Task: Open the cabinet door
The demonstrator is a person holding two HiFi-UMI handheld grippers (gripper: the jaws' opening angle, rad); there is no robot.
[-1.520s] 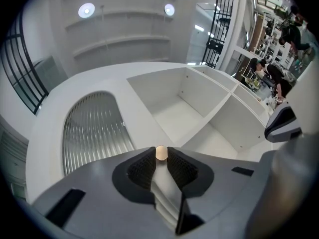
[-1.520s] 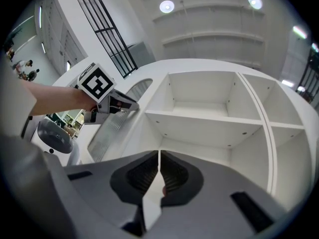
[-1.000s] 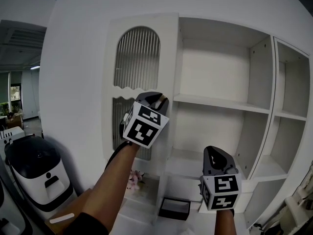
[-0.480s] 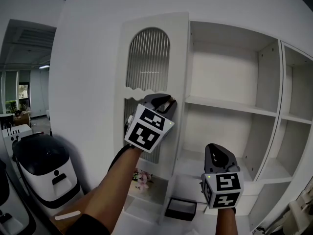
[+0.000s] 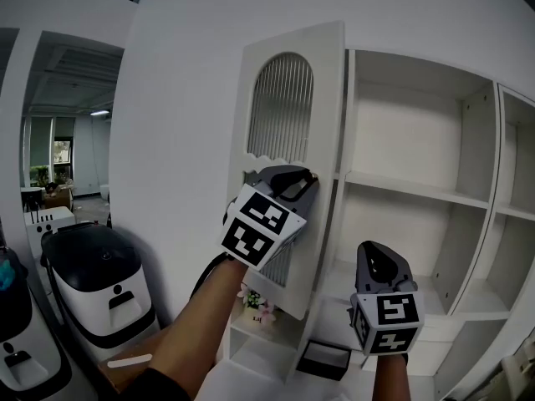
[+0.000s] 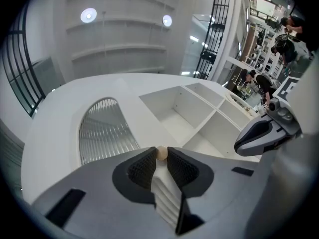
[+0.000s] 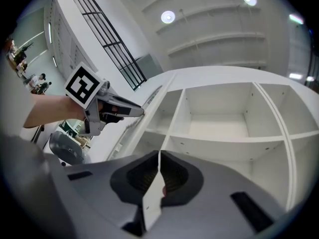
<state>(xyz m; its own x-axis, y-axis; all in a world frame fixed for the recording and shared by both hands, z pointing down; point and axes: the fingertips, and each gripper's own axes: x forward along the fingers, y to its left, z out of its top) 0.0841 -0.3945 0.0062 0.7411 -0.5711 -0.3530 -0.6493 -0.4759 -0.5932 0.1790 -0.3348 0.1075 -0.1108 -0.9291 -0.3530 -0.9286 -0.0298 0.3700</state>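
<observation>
White cabinet door (image 5: 288, 165) swung wider, left tongs (image 6: 160, 152) clamping knob (image 6: 162, 154)

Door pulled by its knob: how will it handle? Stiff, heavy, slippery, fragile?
The door probably swings as one stiff panel; it looks thin, so likely light. The knob is small and round, so the left claw might slip off. The ribbed insert looks like glass, possibly fragile.
</observation>
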